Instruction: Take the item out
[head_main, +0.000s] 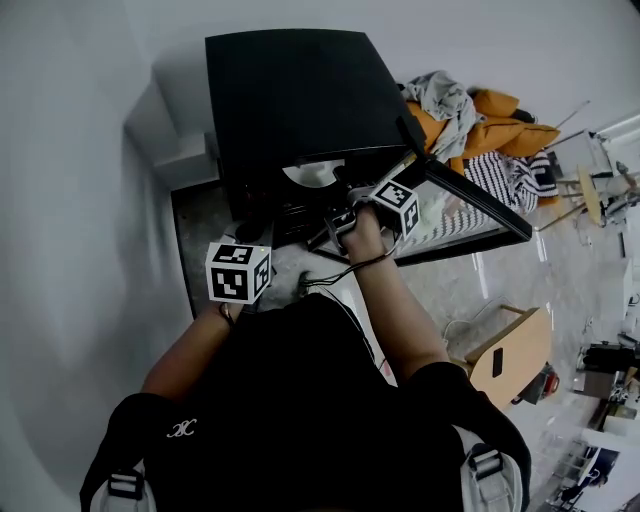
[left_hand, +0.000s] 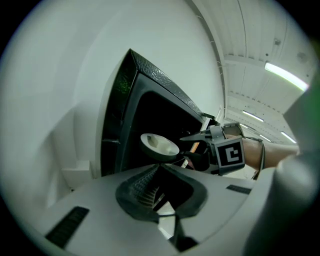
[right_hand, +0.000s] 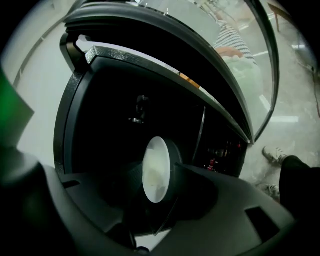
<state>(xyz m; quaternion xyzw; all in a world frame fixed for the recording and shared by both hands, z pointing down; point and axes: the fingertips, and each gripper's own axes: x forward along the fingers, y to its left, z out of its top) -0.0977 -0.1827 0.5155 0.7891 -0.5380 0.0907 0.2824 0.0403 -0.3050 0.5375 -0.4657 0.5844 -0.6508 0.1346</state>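
A black microwave oven (head_main: 290, 95) stands against the white wall with its door (head_main: 470, 200) swung wide open to the right. The task's thing, a small bowl (left_hand: 159, 144) with a white inside and a dark outside, is upright just within the oven's mouth, close behind the front edge.

The right hand-held gripper (right_hand: 152, 172) reaches into that opening, rolled onto its side so that one jaw lies over the bowl's open top and the other under its base. Its jaws stand wide apart with the bowl between them at the tips. The lower jaw's tip lies right against the outer wall, but no view shows the pads pressing on the bowl. Its marker cube (head_main: 397, 203) sits at the door's hinge side, with the person's bare forearm (head_main: 400, 310) stretched out behind it.

The left hand-held gripper (left_hand: 160, 167) hangs lower and nearer the person, outside the oven and well short of the bowl, pointed at the opening. Its jaws are together at the tips with nothing between them, and its marker cube (head_main: 238, 272) shows above the person's dark shirt.

Beyond the door, orange cushions (head_main: 500, 125) and a striped cloth (head_main: 495, 170) lie in a heap on the floor
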